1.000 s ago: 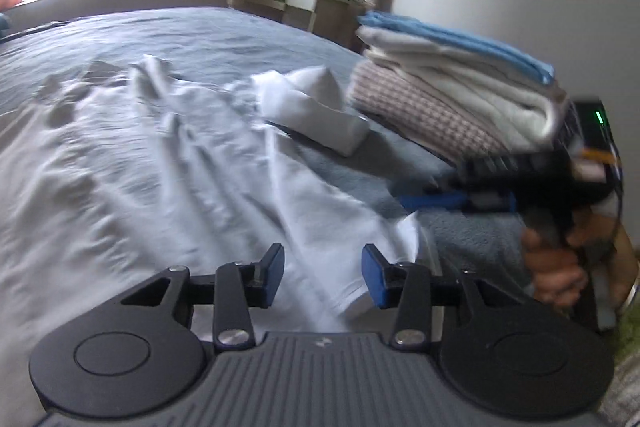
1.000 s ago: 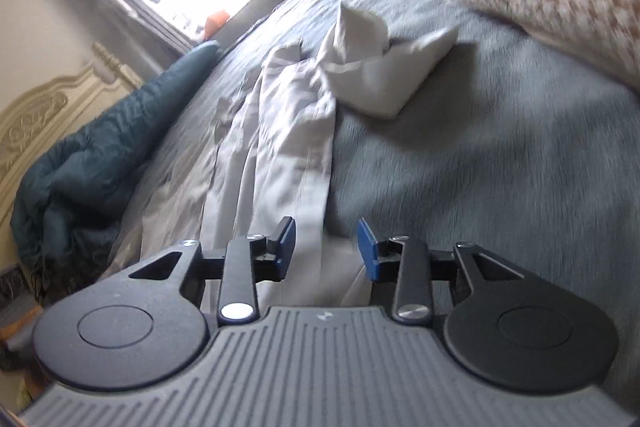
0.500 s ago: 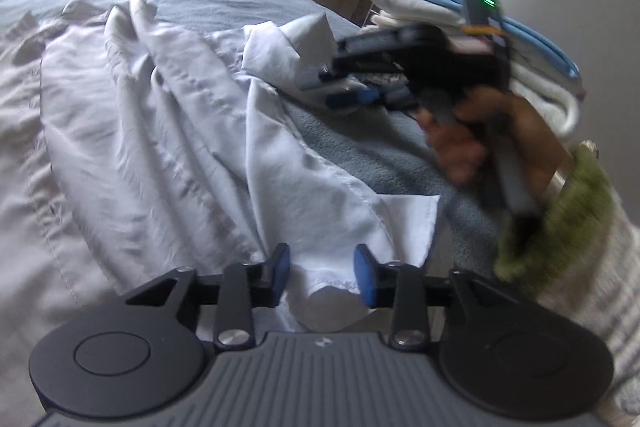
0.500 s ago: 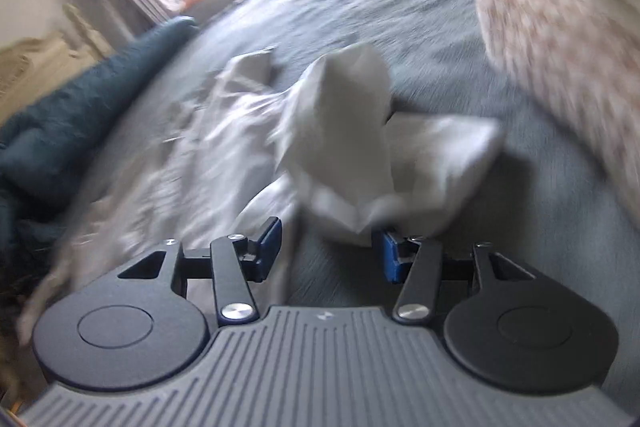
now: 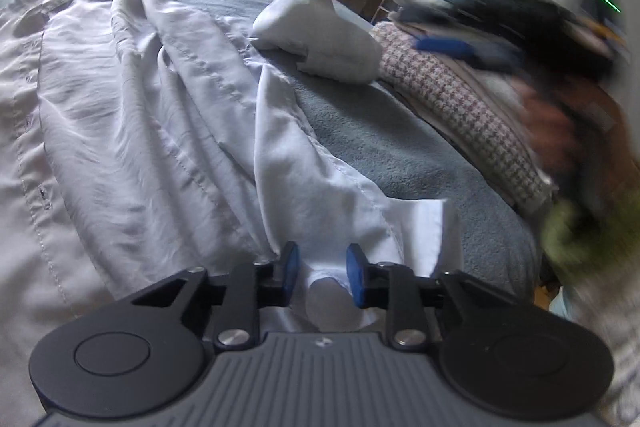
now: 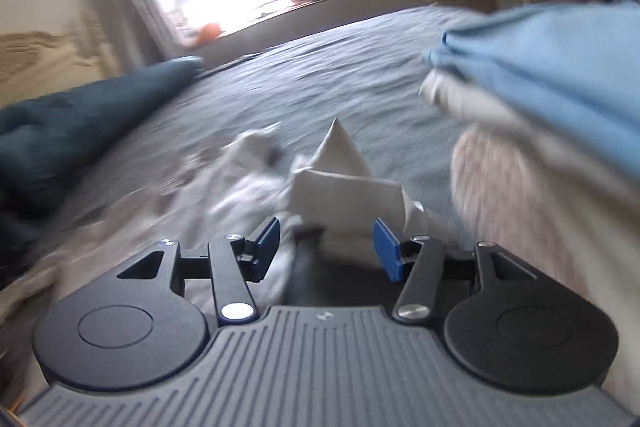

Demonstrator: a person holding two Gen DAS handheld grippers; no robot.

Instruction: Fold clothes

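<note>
Between the blue pads of the left tool [image 5: 320,273] lies the cuff end of a white shirt's sleeve [image 5: 340,211]; the jaws are closing on it but a gap still shows on each side, so the cloth is not yet pinched. The danger here is a thin bite: if the pads close on one layer or on the very edge, the sleeve could slip out once lifted, or the pull could drag the whole white shirt [image 5: 140,115] askew across the grey bed [image 5: 400,147].

The right tool [image 6: 326,247], blurred in the left view, has its jaws opening, with the shirt's other cuff [image 6: 344,183] standing up in a peak just ahead of them, not gripped. I judge that it is reaching for that cuff; with the picture so smeared, it could close off-centre and knock the peak flat, or brush the stack of folded clothes [image 5: 460,95] just beside it and topple it.

Counted: two tools, one in each hand; one shirt spread crumpled on the bed, two cuffs showing; one stack, with at least three layers visible, a houndstooth piece [image 5: 456,107], pale ones and a blue top one [image 6: 560,67]; one dark blanket [image 6: 72,131] by the headboard.
</note>
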